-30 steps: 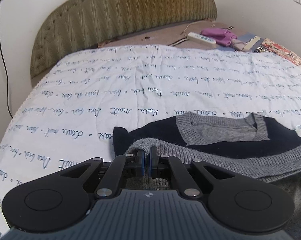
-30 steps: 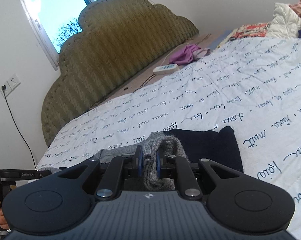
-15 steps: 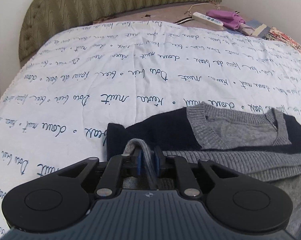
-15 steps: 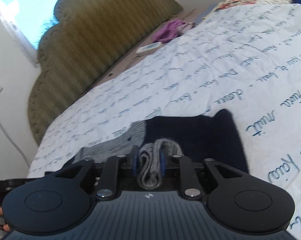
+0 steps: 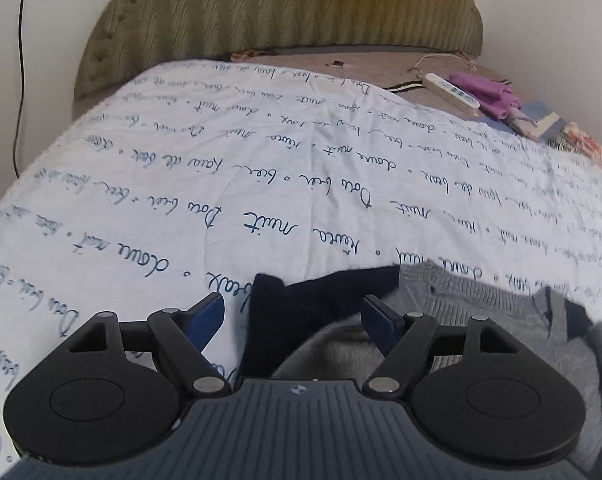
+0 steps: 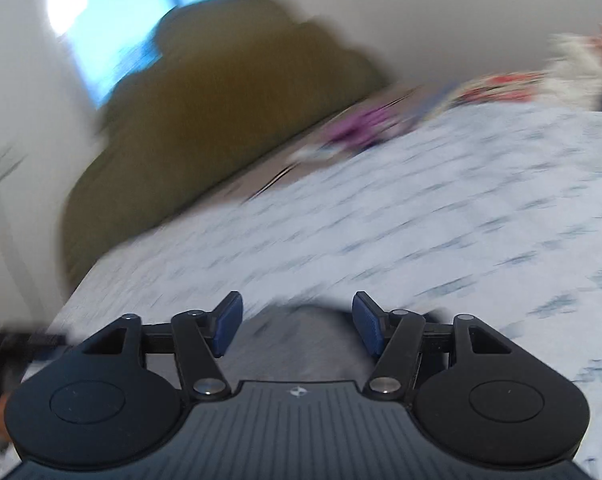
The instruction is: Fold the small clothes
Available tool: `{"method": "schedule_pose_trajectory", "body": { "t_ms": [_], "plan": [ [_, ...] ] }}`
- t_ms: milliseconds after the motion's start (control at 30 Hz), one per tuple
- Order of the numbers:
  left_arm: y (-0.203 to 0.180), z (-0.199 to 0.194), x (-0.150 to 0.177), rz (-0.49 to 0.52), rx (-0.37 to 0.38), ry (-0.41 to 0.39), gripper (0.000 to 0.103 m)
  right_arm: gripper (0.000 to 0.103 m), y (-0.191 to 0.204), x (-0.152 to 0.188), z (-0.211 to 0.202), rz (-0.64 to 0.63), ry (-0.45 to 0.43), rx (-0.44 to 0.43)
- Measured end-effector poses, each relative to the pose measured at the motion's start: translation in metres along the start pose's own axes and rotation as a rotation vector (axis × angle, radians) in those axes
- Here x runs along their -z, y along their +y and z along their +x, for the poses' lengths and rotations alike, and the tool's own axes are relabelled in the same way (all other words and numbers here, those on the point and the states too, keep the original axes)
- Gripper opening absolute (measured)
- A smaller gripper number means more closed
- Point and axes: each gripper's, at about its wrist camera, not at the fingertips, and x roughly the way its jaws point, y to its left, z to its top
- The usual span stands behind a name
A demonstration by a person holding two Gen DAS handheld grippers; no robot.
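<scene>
Both grippers have let go since a second ago: I see my left gripper (image 5: 293, 314) with jaws just spread apart over the sweater (image 5: 481, 312) on the bed (image 5: 261, 168); my right gripper (image 6: 297, 326), jaws likewise just opened, hangs above its blurred grey knit.

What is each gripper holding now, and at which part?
Nothing. The left gripper and right gripper have just been opening; the sweater lies between the pads, unpressed.
</scene>
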Motion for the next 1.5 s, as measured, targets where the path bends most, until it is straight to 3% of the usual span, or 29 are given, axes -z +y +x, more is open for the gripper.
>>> {"method": "schedule_pose_trajectory", "body": {
  "t_ms": [100,167,267,300,367,400,433,500,600,700,833,933,1000,1100,1133,1267,1400,1500],
  "plan": [
    [-0.016,-0.005,0.011,0.108,-0.030,-0.020,0.078,0.063,0.010,0.010,0.025,-0.018,0.151,-0.119],
    [-0.022,-0.003,0.018,0.169,-0.066,-0.025,0.077,0.063,0.009,0.017,0.040,-0.025,0.197,-0.063],
    [-0.022,-0.003,0.025,0.218,-0.121,-0.040,0.076,0.064,-0.017,0.013,0.035,0.072,0.104,0.109],
    [-0.021,-0.003,0.025,0.230,-0.121,-0.045,0.076,0.064,-0.029,0.008,0.028,0.123,0.058,0.112],
    [-0.021,-0.003,0.025,0.241,-0.125,-0.045,0.076,0.063,-0.047,-0.002,0.022,0.154,0.046,0.080],
    [-0.021,-0.002,0.025,0.240,-0.125,-0.048,0.076,0.061,-0.051,-0.007,0.026,0.127,0.080,0.074],
    [-0.022,-0.002,0.025,0.242,-0.119,-0.051,0.076,0.051,-0.052,-0.010,0.031,0.096,0.103,0.076],
    [-0.027,0.001,0.026,0.254,-0.115,-0.054,0.076,0.048,-0.053,-0.009,0.043,0.080,0.147,0.069],
    [-0.030,0.011,0.027,0.276,-0.139,-0.045,0.076,0.048,-0.067,-0.002,0.056,0.192,0.215,-0.021],
    [-0.023,0.019,0.026,0.277,-0.150,-0.043,0.077,0.048,-0.080,-0.001,0.047,0.281,0.166,-0.018],
    [-0.015,0.028,0.015,0.295,-0.199,-0.058,0.075,0.044,-0.088,-0.002,0.038,0.278,0.153,-0.006],
    [-0.005,0.026,0.001,0.227,-0.253,-0.077,0.073,0.044,-0.100,-0.005,0.029,0.348,0.134,-0.092],
    [-0.003,0.020,-0.003,0.199,-0.224,-0.073,0.073,0.044,-0.101,-0.007,0.026,0.366,0.125,-0.142],
    [-0.018,0.007,0.008,0.246,-0.175,-0.081,0.074,0.042,-0.092,-0.011,0.030,0.257,0.132,-0.015],
    [-0.026,0.004,0.014,0.269,-0.159,-0.085,0.075,0.035,-0.090,-0.010,0.033,0.226,0.137,0.020],
    [-0.052,0.005,0.040,0.320,-0.065,-0.042,0.076,0.028,-0.088,-0.005,0.043,0.156,0.168,0.061],
    [-0.069,0.011,0.061,0.375,-0.116,-0.068,0.081,0.028,-0.052,0.005,0.047,-0.090,0.177,0.139],
    [-0.069,0.013,0.067,0.380,-0.131,-0.083,0.084,0.028,-0.024,0.014,0.055,-0.253,0.190,0.150]
  ]
}}
